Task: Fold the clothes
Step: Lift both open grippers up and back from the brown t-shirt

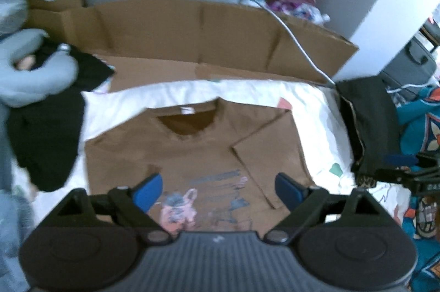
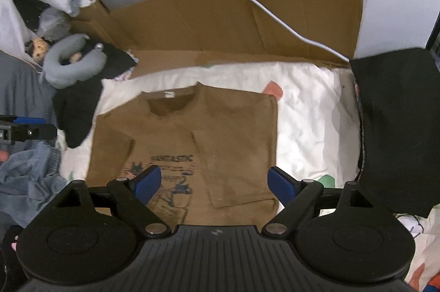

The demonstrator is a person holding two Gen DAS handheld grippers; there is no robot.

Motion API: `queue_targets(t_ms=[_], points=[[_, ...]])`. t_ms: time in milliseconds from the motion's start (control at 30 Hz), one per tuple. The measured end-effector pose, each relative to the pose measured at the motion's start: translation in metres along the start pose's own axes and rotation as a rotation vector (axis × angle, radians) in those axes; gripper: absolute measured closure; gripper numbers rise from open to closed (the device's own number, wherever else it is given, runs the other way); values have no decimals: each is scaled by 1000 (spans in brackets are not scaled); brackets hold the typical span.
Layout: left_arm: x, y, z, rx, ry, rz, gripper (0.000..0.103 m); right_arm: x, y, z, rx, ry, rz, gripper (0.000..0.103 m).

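Note:
A brown T-shirt (image 1: pixel 192 151) (image 2: pixel 231 121) lies flat, front up, on a white sheet (image 2: pixel 308 110), collar towards the far side. Both sleeves are folded in over the chest, and a dark print shows on its lower front. My left gripper (image 1: pixel 217 182) hangs above the print, open, with nothing between its blue pads (image 1: pixel 150 190). My right gripper (image 2: pixel 214 176) hangs above the shirt's lower right part, also open and holding nothing. Each view catches the other gripper's black frame at its side edge.
Flattened cardboard (image 2: pixel 220 16) stands behind the sheet, with a white cable (image 2: pixel 275 19) across it. Black clothes lie at the left (image 1: pixel 44 132) and the right (image 2: pixel 398 113). A grey neck pillow (image 2: pixel 71 66) sits far left, blue denim (image 2: pixel 30 176) near left, and teal patterned cloth (image 1: pixel 420 127) right.

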State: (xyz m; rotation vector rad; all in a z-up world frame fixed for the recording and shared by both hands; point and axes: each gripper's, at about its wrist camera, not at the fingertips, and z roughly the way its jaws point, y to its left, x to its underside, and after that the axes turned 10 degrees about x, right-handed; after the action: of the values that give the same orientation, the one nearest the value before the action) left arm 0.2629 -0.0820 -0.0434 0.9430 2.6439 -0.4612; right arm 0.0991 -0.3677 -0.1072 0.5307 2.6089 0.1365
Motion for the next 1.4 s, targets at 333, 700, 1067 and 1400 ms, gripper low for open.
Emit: queue_targets(t_ms=[333,700,1067,1400], points=[[37,17,-116,-34,-20,-118,8,-7,44,-97,-41,-35,-81,13],[93,33,-204,-125,-132,-113,7,7,67,-181,-10,-107,-86,10],[144,24,-255,-172,-233,-34,6,55,76,-250,15,-179,-28,1],[195,24,-259,-128,-263,-56,5,106,89,-278,28,-202,-39,1]])
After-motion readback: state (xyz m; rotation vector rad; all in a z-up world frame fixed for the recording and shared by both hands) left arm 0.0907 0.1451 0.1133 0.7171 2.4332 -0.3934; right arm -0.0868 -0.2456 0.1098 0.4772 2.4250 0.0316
